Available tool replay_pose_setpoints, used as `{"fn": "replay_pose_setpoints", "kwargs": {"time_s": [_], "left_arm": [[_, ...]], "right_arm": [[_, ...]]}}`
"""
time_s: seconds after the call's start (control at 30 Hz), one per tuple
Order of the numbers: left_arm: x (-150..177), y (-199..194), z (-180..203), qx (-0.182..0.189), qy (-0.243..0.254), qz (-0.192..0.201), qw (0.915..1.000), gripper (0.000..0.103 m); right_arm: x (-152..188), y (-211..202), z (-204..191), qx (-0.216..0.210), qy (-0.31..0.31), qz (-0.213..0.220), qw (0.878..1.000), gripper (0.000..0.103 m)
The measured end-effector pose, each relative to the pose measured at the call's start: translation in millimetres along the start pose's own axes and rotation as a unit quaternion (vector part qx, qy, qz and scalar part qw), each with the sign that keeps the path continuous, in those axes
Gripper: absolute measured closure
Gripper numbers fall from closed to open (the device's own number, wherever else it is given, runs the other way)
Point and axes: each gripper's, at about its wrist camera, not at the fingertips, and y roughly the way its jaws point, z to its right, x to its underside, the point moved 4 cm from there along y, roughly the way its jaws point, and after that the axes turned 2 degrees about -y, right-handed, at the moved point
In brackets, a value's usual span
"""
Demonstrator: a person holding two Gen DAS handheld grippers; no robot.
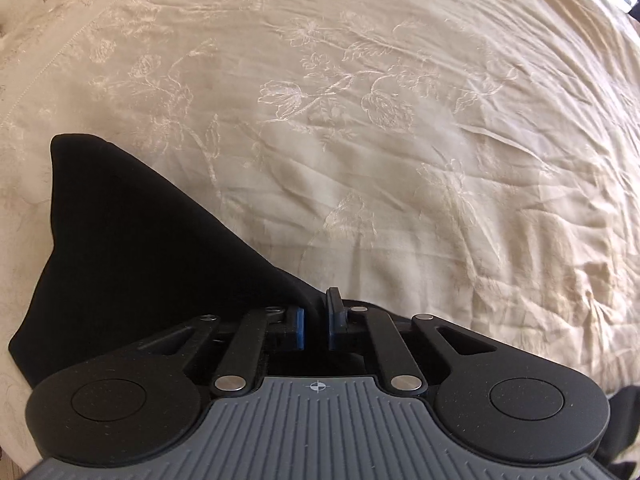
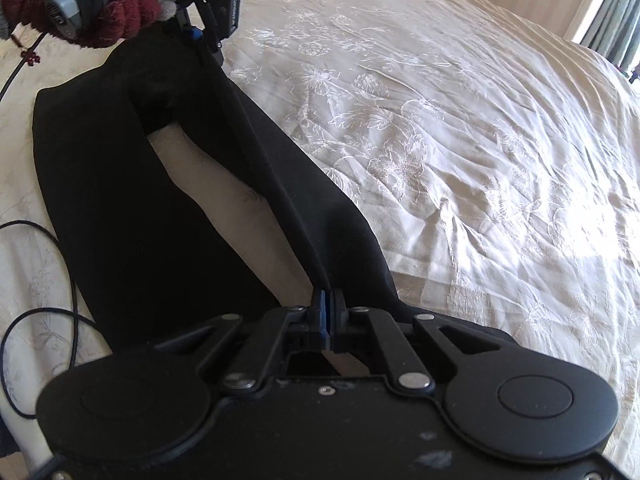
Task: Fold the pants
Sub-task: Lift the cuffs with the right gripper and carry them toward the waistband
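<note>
The right tool (image 2: 327, 312) was pressed together on a raised fold of the black pants (image 2: 120, 184), near the bed's (image 2: 460, 140) near edge. Farther off, the left tool (image 2: 208, 42) — held in a red-gloved hand (image 2: 120, 20) — pinched the other end of the same fold, its blue pads (image 1: 298, 326) slightly apart around the cloth. Judged step: lengthwise fold — one leg lifted over the other. The next move called for both tools travelling together, keeping the edge taut.

Daylight enters from the window (image 2: 612, 12) far right of the right gripper (image 2: 327, 300), glaring on the bedspread (image 2: 580, 208). Black pants (image 2: 132, 200) lose detail. Fisheye edges curve; both views sharp.
</note>
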Motion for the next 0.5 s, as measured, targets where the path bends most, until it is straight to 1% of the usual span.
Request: {"fn": "replay_pose_setpoints", "kwargs": {"time_s": [0.1,0.2,0.23,0.3,0.33,0.4,0.43,0.47,0.5], "left_arm": [[42.4,-19.0,-17.2,-0.005,0.006,0.009,0.9999,0.094],[85.3,-19.6,-32.2,-0.02,0.014,-0.003,0.9997,0.094],[96.4,-16.3,-36.9,-0.023,0.015,-0.009,0.9996,0.094],[113.8,-7.3,-44.6,-0.035,0.015,-0.023,0.999,0.094],[119.2,-4.0,-47.6,-0.039,0.014,-0.027,0.9988,0.094],[123.9,3.6,-49.8,-0.045,0.013,-0.039,0.9982,0.095],[125.9,6.6,-50.3,-0.041,0.009,-0.045,0.9981,0.095],[126.3,9.3,-50.2,-0.038,0.006,-0.048,0.9981,0.095],[125.3,11.4,-49.4,-0.039,0.007,-0.051,0.9979,0.095]], "right_arm": [[10.8,-9.3,-9.4,-0.002,0.012,-0.001,1.0,0.1],[27.0,-13.4,-19.9,-0.009,0.031,-0.013,0.999,0.1],[35.4,-13.6,-25.3,-0.013,0.043,-0.02,0.999,0.098],[47.7,-13.7,-30.1,-0.019,0.076,-0.029,0.996,0.092],[54.7,-17.9,-31.5,-0.021,0.104,-0.028,0.994,0.087],[64.7,-26.3,-25.7,-0.024,0.176,-0.015,0.984,0.086],[72.5,-33.5,-18.3,-0.024,0.233,-0.005,0.972,0.084],[79.5,-39.2,-11.9,-0.017,0.276,0.004,0.961,0.083],[86.5,-44.2,-2.4,-0.001,0.319,0.012,0.948,0.082]]}}
